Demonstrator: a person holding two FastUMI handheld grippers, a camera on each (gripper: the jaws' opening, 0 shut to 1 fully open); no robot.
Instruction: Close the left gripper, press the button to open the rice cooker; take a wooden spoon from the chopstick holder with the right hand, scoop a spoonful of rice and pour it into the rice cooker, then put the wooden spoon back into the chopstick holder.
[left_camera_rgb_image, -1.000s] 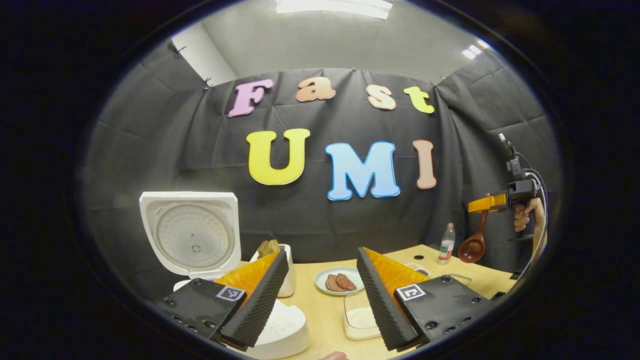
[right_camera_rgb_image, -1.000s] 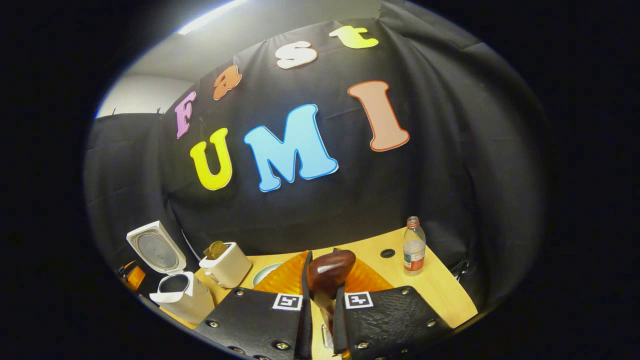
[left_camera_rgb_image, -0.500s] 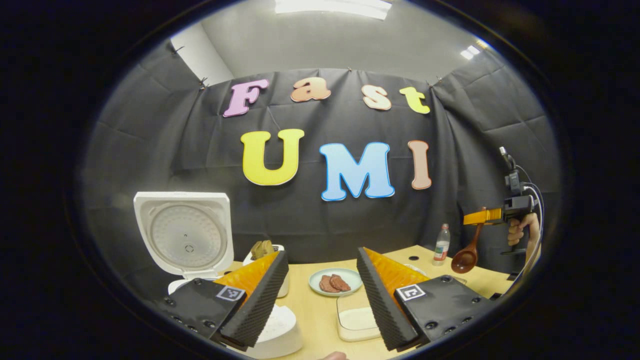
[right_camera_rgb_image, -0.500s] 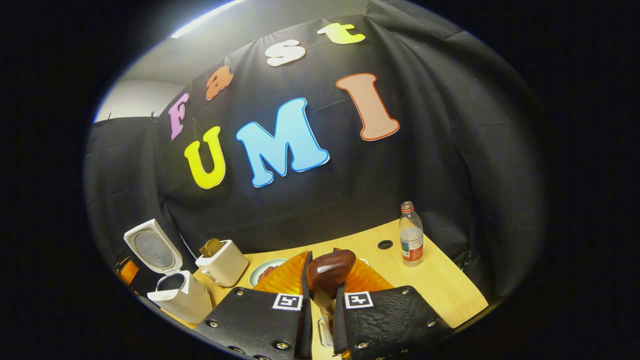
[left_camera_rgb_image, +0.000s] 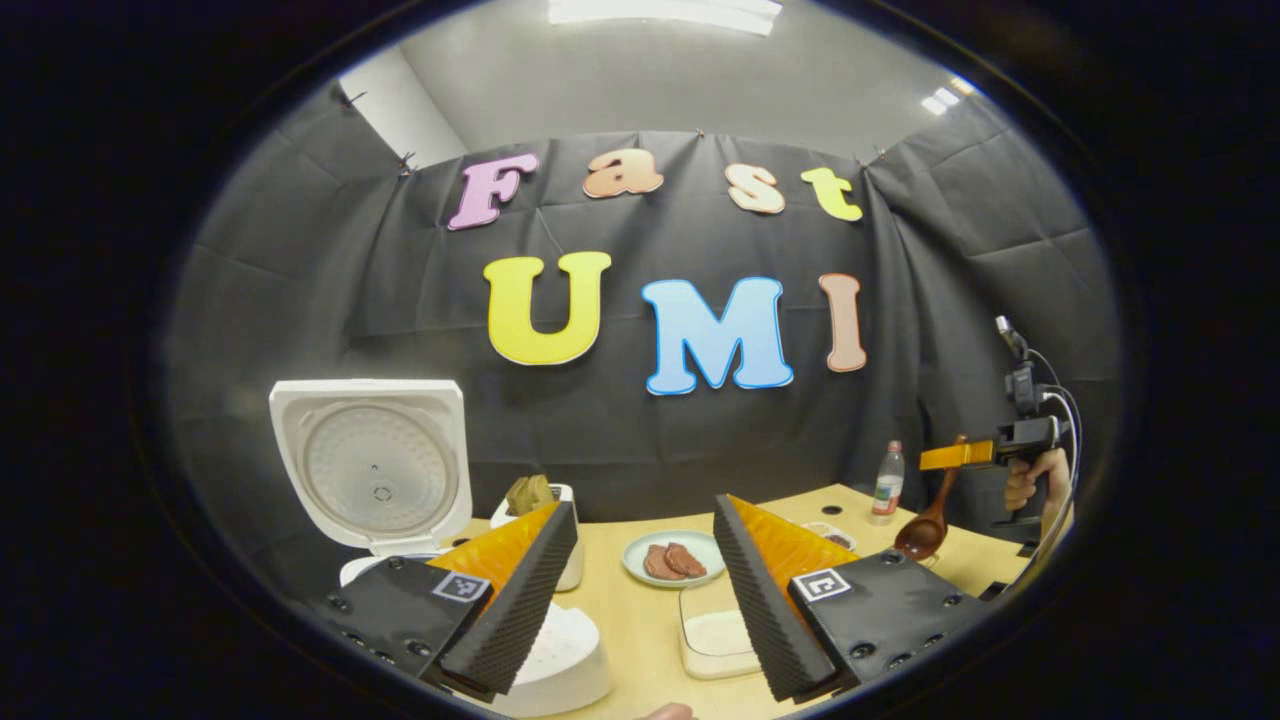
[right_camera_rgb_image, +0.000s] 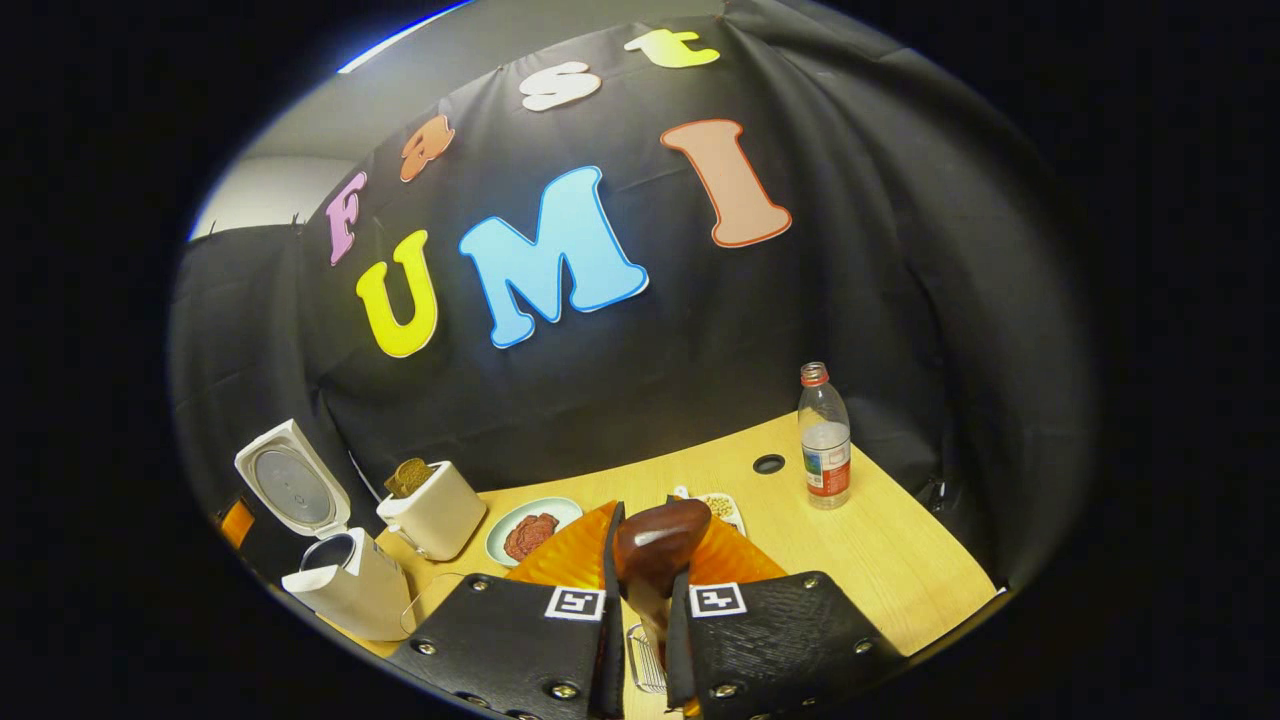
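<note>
1. In the left gripper view, the rice cooker (left_camera_rgb_image: 545, 655) sits at the lower left with its lid (left_camera_rgb_image: 370, 465) standing upright, walling off the space behind it.
2. Just right of the lid, a white toaster (left_camera_rgb_image: 560, 530) blocks the way.
3. At lower centre of the table (left_camera_rgb_image: 640, 620), a plate (left_camera_rgb_image: 672, 560) and a clear container (left_camera_rgb_image: 715, 640) take up the surface.
4. In the right gripper view, bare tabletop lies at the lower right, with a bottle (right_camera_rgb_image: 825, 440) standing alone at its far edge.

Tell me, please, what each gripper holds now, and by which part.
The right gripper holds the wooden spoon by its handle, bowl hanging down. The left gripper is open and holds nothing.
</note>
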